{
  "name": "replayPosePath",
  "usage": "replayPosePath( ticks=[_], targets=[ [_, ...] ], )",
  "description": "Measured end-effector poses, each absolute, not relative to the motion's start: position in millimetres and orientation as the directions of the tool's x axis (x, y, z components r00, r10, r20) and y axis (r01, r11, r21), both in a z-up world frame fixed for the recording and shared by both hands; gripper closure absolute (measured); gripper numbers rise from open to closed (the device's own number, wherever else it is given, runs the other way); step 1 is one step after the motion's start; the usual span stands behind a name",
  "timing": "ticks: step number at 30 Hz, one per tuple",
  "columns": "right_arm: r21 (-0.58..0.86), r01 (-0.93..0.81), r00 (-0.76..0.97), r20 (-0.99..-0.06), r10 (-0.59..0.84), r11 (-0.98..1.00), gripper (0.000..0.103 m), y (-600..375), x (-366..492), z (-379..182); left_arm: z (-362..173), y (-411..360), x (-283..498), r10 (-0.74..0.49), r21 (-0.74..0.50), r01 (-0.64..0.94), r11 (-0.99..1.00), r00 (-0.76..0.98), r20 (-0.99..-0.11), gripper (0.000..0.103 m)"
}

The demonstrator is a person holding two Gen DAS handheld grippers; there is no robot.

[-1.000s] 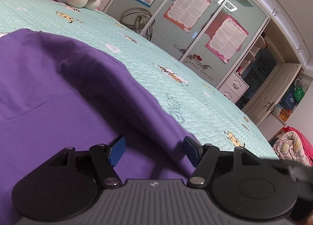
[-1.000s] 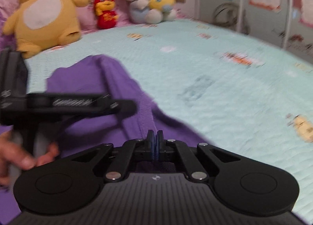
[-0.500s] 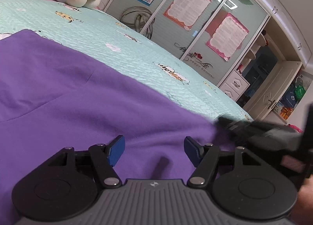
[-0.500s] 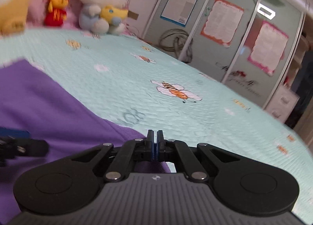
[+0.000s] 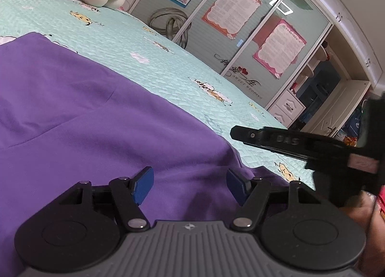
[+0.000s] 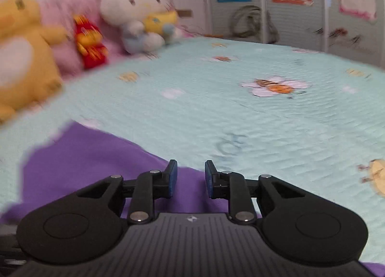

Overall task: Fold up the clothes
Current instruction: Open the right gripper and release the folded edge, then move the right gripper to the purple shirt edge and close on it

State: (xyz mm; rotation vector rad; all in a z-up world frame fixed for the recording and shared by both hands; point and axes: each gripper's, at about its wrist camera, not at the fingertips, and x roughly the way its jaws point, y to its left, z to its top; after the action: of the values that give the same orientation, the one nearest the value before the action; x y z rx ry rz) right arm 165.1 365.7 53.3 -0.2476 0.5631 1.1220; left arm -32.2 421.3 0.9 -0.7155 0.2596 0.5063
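A purple garment lies spread flat on the mint bedspread. Its right edge ends just past my left gripper, which stands open low over the cloth with nothing between its blue pads. My right gripper hovers over the garment's edge and its jaws are opening. Cloth shows below the gap, but the pads do not press on it. In the left wrist view the right tool's black arm reaches in from the right, held by a hand.
Plush toys line the head of the bed: a yellow one, a red one and a white cat. Sliding wardrobe doors with posters and white drawers stand beyond the bed's far side.
The raised fold of purple cloth has been drawn to the right and laid flat. The right gripper moved rightward and its shut jaws have parted, letting the cloth go. The left gripper kept still.
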Motion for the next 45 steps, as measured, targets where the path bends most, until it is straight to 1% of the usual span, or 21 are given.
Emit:
replayPosePath(
  ticks=[3, 6, 7, 8, 11, 16, 17, 19, 22, 25, 26, 28, 31, 34, 37, 39, 42, 45],
  targets=[
    [0.165, -0.849, 0.356, -0.524, 0.773, 0.503, 0.075, 358, 178, 52, 1, 422, -33, 0.349, -0.569, -0.521, 0.637, 0.852, -0.389, 0.033],
    [0.231, -0.786, 0.435, -0.451, 0.779, 0.573, 0.068, 325, 180, 57, 0, 423, -34, 0.347, -0.580, -0.516, 0.631, 0.856, -0.384, 0.033],
    [0.258, -0.765, 0.462, -0.420, 0.781, 0.591, 0.061, 311, 180, 60, 0, 423, -34, 0.346, -0.581, -0.515, 0.630, 0.856, -0.383, 0.033],
    [0.258, -0.746, 0.491, -0.409, 0.769, 0.614, 0.055, 297, 182, 61, 0, 423, -34, 0.347, -0.581, -0.515, 0.630, 0.856, -0.383, 0.033],
    [0.212, -0.691, 0.578, -0.414, 0.704, 0.691, 0.054, 254, 190, 60, 0, 423, -34, 0.348, -0.580, -0.515, 0.631, 0.856, -0.382, 0.033],
    [-0.033, -0.699, 0.621, -0.522, 0.584, 0.714, 0.054, 219, 208, 52, 0, 422, -33, 0.351, -0.576, -0.517, 0.633, 0.855, -0.382, 0.033],
    [-0.039, -0.713, 0.605, -0.539, 0.586, 0.700, 0.053, 214, 211, 51, 0, 422, -33, 0.352, -0.575, -0.518, 0.634, 0.855, -0.382, 0.033],
    [0.001, -0.755, 0.536, -0.575, 0.618, 0.656, 0.052, 212, 217, 47, 0, 422, -33, 0.352, -0.574, -0.518, 0.634, 0.854, -0.382, 0.032],
    [-0.099, -0.793, 0.524, -0.616, 0.589, 0.601, 0.052, 222, 208, 39, 1, 423, -32, 0.352, -0.574, -0.518, 0.634, 0.854, -0.382, 0.032],
    [-0.205, -0.797, 0.569, -0.568, 0.594, 0.568, 0.052, 221, 185, 35, 0, 423, -32, 0.352, -0.573, -0.518, 0.635, 0.855, -0.382, 0.032],
    [-0.217, -0.801, 0.571, -0.559, 0.602, 0.558, 0.052, 220, 178, 34, 0, 423, -32, 0.352, -0.573, -0.517, 0.635, 0.855, -0.382, 0.032],
    [-0.235, -0.812, 0.562, -0.562, 0.607, 0.534, 0.052, 224, 170, 29, 0, 423, -32, 0.352, -0.571, -0.518, 0.637, 0.854, -0.383, 0.032],
    [-0.303, -0.815, 0.569, -0.583, 0.581, 0.494, 0.052, 234, 164, 21, 0, 423, -32, 0.352, -0.570, -0.518, 0.638, 0.854, -0.383, 0.031],
    [-0.350, -0.814, 0.576, -0.584, 0.572, 0.464, 0.052, 237, 158, 21, 0, 422, -31, 0.352, -0.569, -0.518, 0.638, 0.854, -0.383, 0.031],
    [-0.317, -0.835, 0.540, -0.628, 0.561, 0.449, 0.052, 237, 160, 22, 0, 422, -31, 0.352, -0.569, -0.519, 0.638, 0.854, -0.383, 0.031],
    [-0.229, -0.851, 0.491, -0.664, 0.563, 0.473, 0.052, 235, 173, 26, 0, 423, -31, 0.353, -0.569, -0.519, 0.638, 0.854, -0.383, 0.031],
    [-0.025, -0.870, 0.359, -0.717, 0.598, 0.492, 0.052, 231, 198, 30, 0, 423, -30, 0.353, -0.569, -0.519, 0.638, 0.854, -0.383, 0.031],
    [0.032, -0.883, 0.297, -0.734, 0.611, 0.468, 0.055, 232, 207, 30, 0, 423, -31, 0.353, -0.569, -0.519, 0.638, 0.854, -0.383, 0.030]
  ],
)
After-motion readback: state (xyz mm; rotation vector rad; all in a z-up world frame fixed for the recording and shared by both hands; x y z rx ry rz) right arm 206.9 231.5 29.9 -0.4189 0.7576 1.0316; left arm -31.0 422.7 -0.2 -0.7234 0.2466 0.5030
